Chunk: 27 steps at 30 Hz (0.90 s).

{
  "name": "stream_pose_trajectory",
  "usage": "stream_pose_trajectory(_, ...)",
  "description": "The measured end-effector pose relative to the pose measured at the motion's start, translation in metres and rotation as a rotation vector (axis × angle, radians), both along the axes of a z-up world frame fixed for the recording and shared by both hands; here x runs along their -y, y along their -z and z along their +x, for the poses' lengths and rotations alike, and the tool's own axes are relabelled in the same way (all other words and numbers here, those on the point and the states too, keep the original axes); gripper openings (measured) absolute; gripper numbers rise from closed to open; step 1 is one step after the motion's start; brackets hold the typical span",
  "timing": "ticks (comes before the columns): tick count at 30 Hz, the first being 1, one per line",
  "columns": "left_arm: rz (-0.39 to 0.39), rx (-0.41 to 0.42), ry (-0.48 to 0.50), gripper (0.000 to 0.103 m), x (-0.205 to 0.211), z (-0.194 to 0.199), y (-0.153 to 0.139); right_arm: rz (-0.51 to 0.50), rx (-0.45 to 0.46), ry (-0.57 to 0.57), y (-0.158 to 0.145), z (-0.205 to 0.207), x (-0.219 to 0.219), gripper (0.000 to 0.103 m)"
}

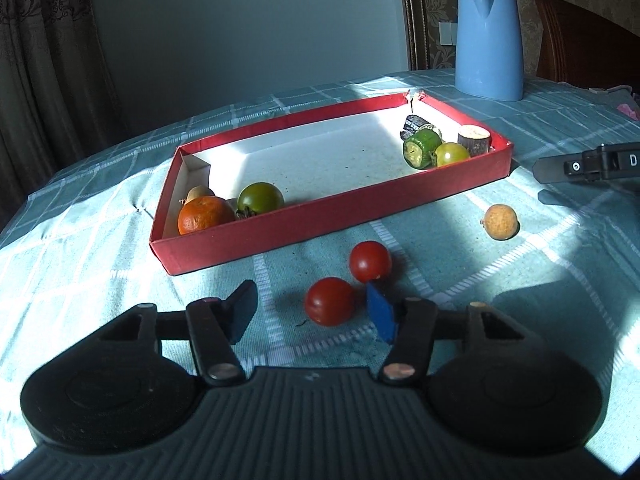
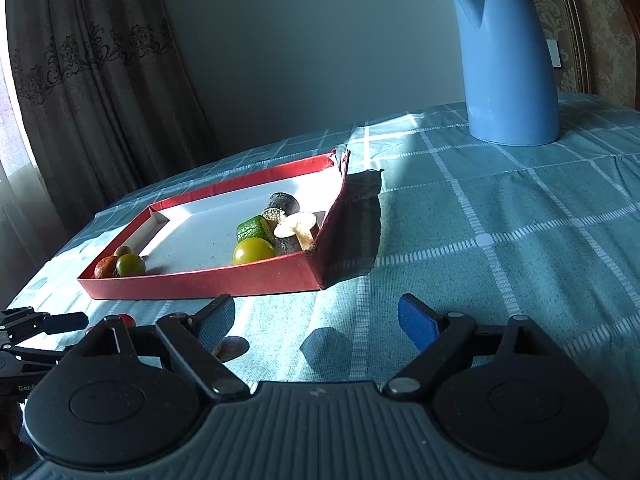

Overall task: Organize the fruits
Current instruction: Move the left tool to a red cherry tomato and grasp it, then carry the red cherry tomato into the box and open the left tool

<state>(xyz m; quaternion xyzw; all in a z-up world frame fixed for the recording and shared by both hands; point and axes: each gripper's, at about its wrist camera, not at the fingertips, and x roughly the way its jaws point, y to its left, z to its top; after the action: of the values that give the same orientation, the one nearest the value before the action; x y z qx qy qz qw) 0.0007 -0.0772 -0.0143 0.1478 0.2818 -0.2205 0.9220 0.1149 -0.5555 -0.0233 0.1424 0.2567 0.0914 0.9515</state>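
Observation:
A shallow red tray [image 1: 336, 216] lies on the teal checked tablecloth. Its left end holds an orange [image 1: 205, 214], a green tomato [image 1: 260, 198] and a small tan fruit [image 1: 200, 191]. Its right end holds a green chunk [image 1: 420, 148], a yellow-green tomato [image 1: 452, 153] and dark cut pieces [image 1: 474, 139]. Two red tomatoes [image 1: 329, 301] [image 1: 370, 261] lie on the cloth in front of the tray. My left gripper [image 1: 312, 310] is open, its jaws either side of the nearer tomato. A tan round fruit [image 1: 501, 221] lies to the right. My right gripper [image 2: 320, 318] is open and empty, near the tray [image 2: 208, 282].
A tall blue jug [image 1: 489, 40] stands at the back right, also in the right wrist view [image 2: 510, 64]. The right gripper's black body [image 1: 588, 164] shows at the right edge. The left gripper [image 2: 36, 332] shows at the left. Curtains and a wall lie beyond the table.

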Motion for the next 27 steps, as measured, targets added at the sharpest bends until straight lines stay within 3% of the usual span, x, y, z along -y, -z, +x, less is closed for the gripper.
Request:
stream_pose_trajectory(3, -0.017, -0.01, 0.025, 0.035, 0.002, -0.003, 0.0, 0.001, 0.0, 0.0, 0.0, 0.0, 0.0, 0.089)
stream_pose_trajectory(8, 0.0, 0.004, 0.03, 0.024, 0.007, -0.009, 0.0, 0.004, -0.003, 0.002, 0.0, 0.0, 0.001, 0.089)
stream_pose_trajectory(23, -0.025, 0.114, -0.075, 0.024, 0.018, -0.005, -0.031, -0.014, -0.021, 0.001, 0.0, 0.0, -0.001, 0.089)
stream_pose_trajectory(27, -0.033, 0.11, -0.158, 0.024, 0.027, 0.016, -0.036, -0.103, -0.078, 0.019, 0.0, -0.006, -0.012, 0.089)
